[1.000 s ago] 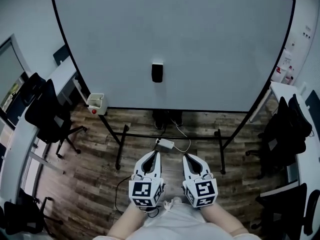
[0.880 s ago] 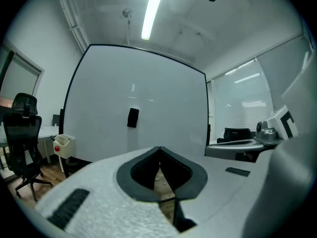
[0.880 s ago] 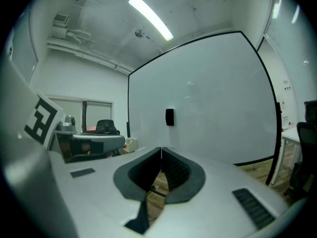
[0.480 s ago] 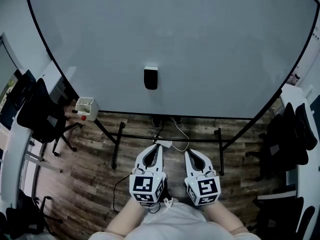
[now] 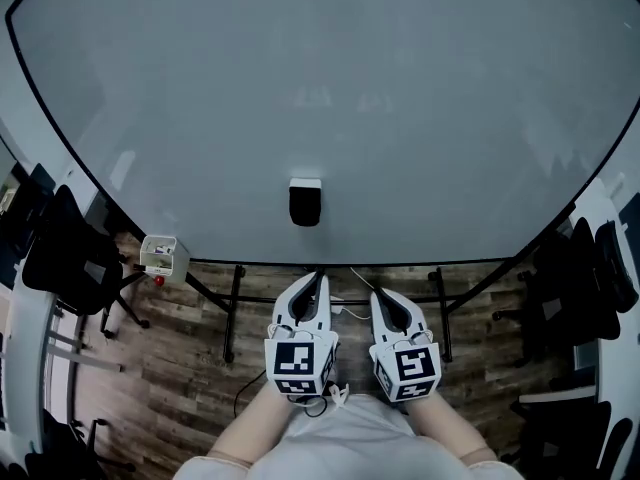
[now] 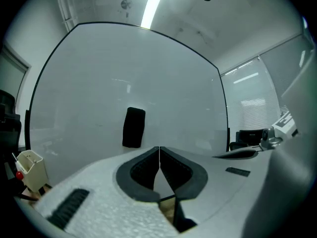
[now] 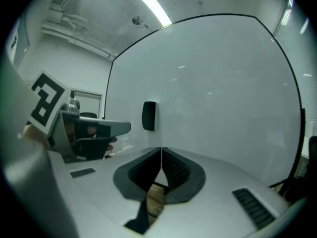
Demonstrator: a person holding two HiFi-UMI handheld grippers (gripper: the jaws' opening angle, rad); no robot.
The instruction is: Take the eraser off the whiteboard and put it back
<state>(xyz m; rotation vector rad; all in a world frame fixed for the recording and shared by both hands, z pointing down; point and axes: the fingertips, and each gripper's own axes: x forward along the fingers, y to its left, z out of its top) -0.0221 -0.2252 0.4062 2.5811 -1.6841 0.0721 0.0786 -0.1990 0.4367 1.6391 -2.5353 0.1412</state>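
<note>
- Your left claw [image 5: 316, 280] and right claw [image 5: 380, 298] sit side by side, roughly level, aimed at the whiteboard [image 5: 420, 88].
- Both are fully closed and empty, clear of the eraser [image 5: 305, 202].

An office or meeting room: a large black-framed whiteboard [image 5: 320, 88] fills the upper frame. It stands on a brown wood-look plank floor [image 5: 170, 368]. Black swivel office chairs [image 5: 65, 253] and long white desks [image 5: 25, 338] line both side edges, under a bright ceiling strip light [image 6: 153, 4].
</note>
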